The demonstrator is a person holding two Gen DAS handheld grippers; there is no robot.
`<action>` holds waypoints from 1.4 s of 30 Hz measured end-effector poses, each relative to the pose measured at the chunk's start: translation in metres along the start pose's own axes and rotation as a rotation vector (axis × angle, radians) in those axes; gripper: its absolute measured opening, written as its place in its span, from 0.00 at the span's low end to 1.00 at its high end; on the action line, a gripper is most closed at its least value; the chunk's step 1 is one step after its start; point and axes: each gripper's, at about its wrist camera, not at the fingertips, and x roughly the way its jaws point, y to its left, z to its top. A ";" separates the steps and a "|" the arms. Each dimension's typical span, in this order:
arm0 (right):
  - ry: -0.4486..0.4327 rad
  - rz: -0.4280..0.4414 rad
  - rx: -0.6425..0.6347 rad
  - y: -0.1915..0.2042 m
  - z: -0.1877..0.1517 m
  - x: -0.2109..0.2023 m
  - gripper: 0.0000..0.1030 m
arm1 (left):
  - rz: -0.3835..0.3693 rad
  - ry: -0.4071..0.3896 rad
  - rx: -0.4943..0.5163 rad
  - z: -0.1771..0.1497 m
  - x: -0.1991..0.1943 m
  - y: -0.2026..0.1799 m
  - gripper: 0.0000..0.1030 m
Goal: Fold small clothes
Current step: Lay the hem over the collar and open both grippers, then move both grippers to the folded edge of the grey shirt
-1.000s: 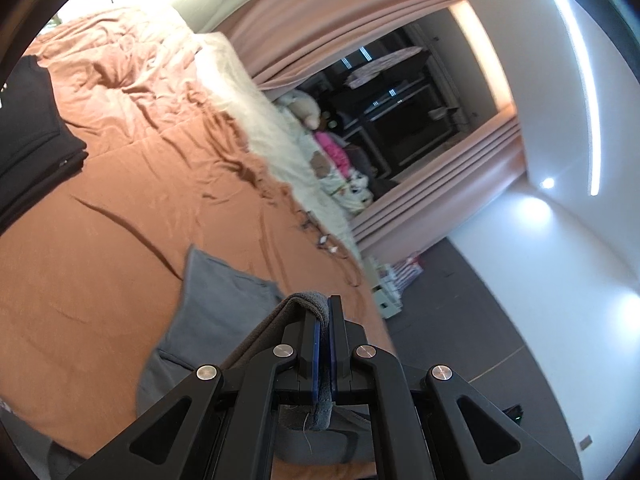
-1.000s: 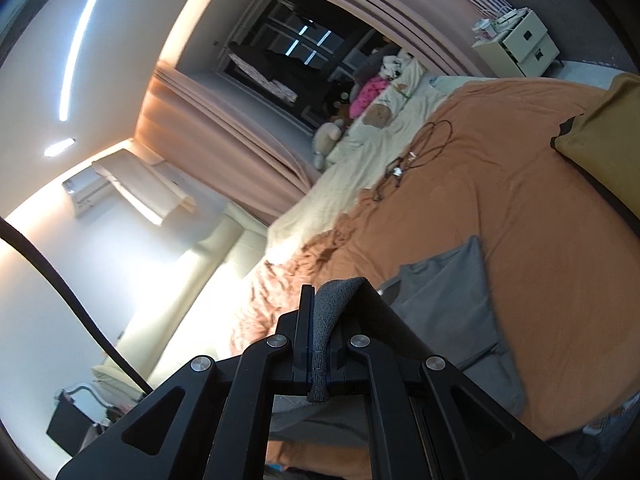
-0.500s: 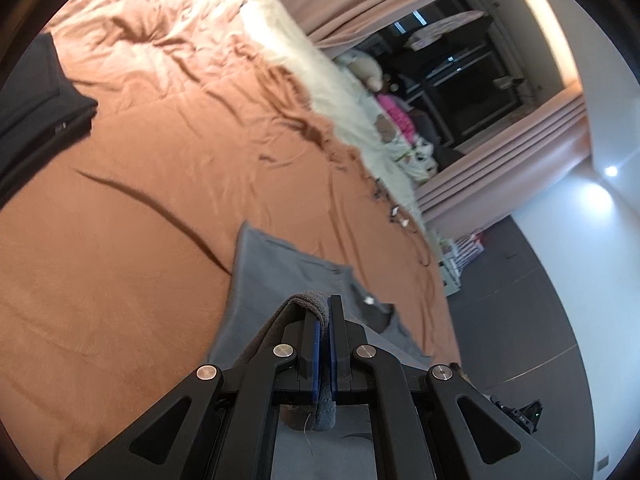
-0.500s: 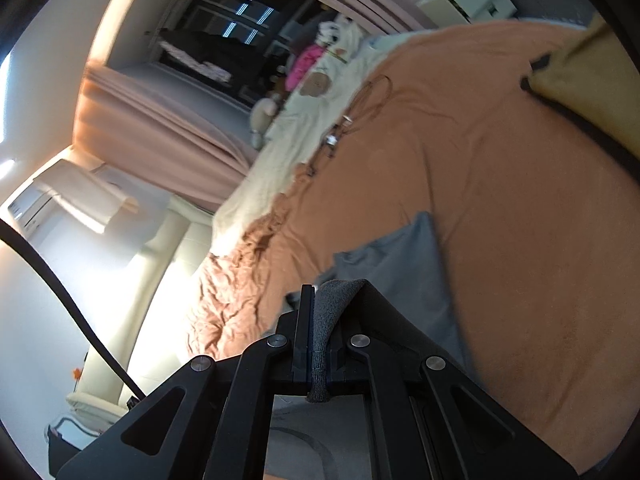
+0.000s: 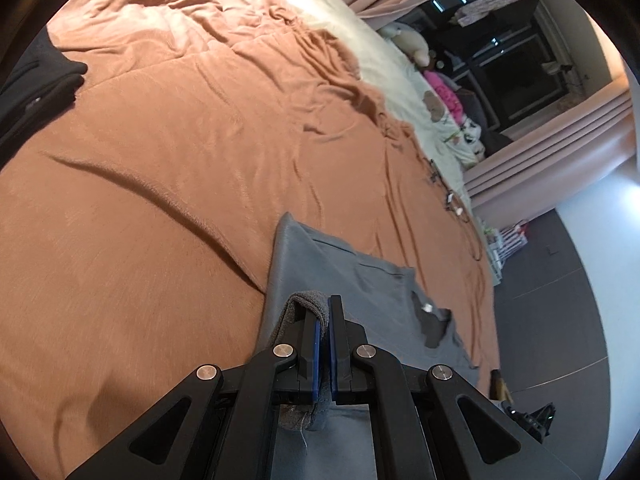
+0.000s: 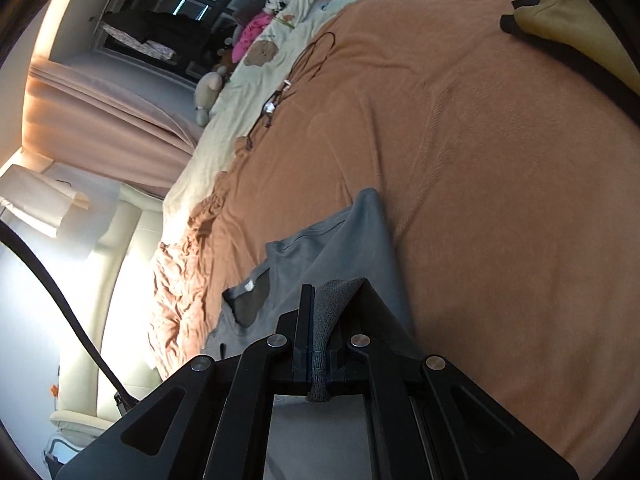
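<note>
Near end of the grey t-shirt [image 5: 344, 280] is hidden behind both grippers. Left gripper [image 5: 325, 312] and right gripper [image 6: 326, 300] are each clamped on a bunched knit edge; the smooth rest drapes onto the fuzzy orange blanket [image 5: 160, 160].

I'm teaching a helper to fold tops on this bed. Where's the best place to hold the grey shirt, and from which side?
Hold the grey shirt at its near hem, one corner per gripper, coming from the bed's near edge. The neckline lies at the far end, so the hem faces you. Both the left gripper and right gripper already pinch grey fabric there, which suits carrying the hem toward the collar.
</note>
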 end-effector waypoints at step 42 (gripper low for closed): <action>0.267 -0.464 -0.513 0.080 -0.029 0.033 0.68 | 0.381 0.221 0.629 -0.063 0.018 -0.056 0.75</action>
